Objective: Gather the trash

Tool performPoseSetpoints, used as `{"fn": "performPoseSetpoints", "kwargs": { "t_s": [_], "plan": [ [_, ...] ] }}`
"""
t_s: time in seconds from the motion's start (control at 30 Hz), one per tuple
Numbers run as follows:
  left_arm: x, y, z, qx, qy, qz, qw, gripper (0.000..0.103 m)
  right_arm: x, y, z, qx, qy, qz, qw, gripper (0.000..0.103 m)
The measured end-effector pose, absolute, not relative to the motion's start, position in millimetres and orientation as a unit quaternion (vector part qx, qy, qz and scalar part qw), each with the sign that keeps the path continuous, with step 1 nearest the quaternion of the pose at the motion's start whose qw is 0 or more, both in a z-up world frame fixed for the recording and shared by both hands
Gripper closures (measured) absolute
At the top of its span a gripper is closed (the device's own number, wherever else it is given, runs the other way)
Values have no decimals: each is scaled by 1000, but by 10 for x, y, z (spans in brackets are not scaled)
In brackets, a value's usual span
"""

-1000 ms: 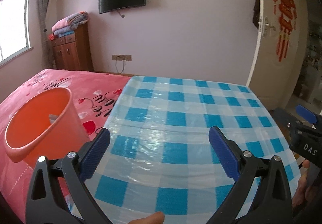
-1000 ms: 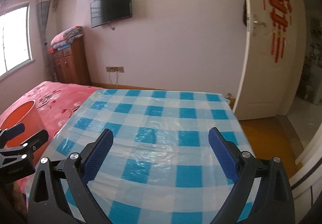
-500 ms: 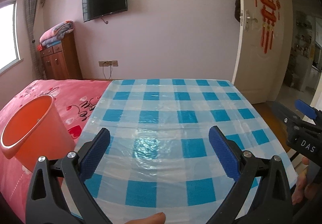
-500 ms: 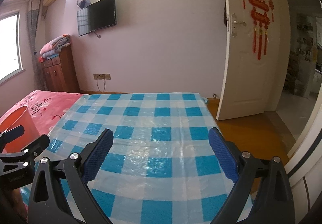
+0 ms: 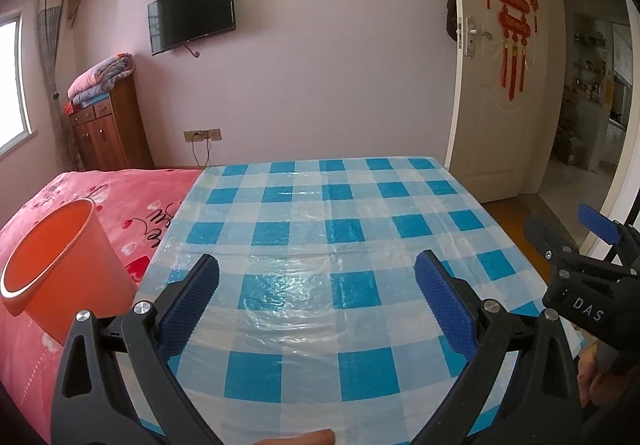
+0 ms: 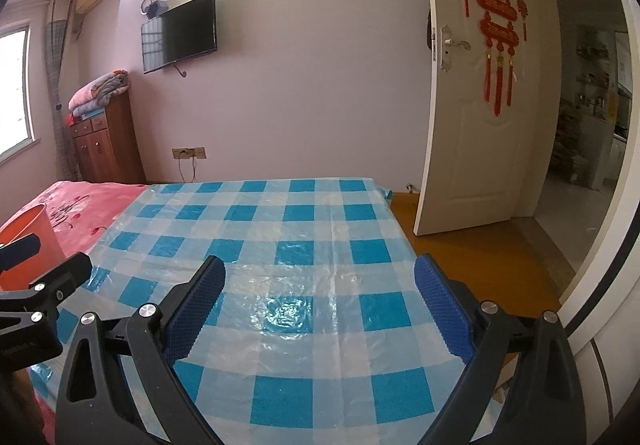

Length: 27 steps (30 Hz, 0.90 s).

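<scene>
Above checked tablecloth (image 5: 312, 229), left claw (image 5: 316, 293) and right claw (image 6: 320, 293) wide apart, empty.

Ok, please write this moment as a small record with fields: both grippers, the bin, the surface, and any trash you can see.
left gripper: open, holds nothing
right gripper: open, holds nothing
orange bin: upright on the pink bedspread, left of the cloth
checked plastic cloth: blue and white, nothing lies on it
trash: none visible in either view
</scene>
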State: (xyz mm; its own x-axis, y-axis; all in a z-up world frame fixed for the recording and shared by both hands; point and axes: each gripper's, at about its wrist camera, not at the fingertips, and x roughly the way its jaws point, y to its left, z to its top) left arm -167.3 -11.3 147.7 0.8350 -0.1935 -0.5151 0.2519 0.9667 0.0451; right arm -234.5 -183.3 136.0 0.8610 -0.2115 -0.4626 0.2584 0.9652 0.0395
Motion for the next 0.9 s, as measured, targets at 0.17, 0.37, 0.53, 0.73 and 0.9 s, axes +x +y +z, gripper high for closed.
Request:
{"fn": "performPoseSetpoints", "kwargs": {
  "t_s": [0.17, 0.37, 0.53, 0.73, 0.9],
  "plan": [
    [-1694, -135, 1471, 57, 263, -116, 956, 4, -2374, -1850, 1351, 55, 232, -122, 963, 9],
    [-1696, -152, 1456, 58, 264, -114, 956, 4, -2376, -1851, 1343, 56, 232, -122, 963, 9],
    [-1665, -160, 1417, 61, 270, -113, 954, 4, -2380, -1849, 1321, 58, 235, -121, 963, 8],
    [-1579, -186, 1325, 67, 280, -113, 951, 4, -2324, -1872, 1237, 63, 244, -120, 960, 8],
    [-1483, -232, 1207, 71, 290, -114, 947, 4, -2208, -1885, 1141, 64, 255, -116, 958, 8]
  ]
}}
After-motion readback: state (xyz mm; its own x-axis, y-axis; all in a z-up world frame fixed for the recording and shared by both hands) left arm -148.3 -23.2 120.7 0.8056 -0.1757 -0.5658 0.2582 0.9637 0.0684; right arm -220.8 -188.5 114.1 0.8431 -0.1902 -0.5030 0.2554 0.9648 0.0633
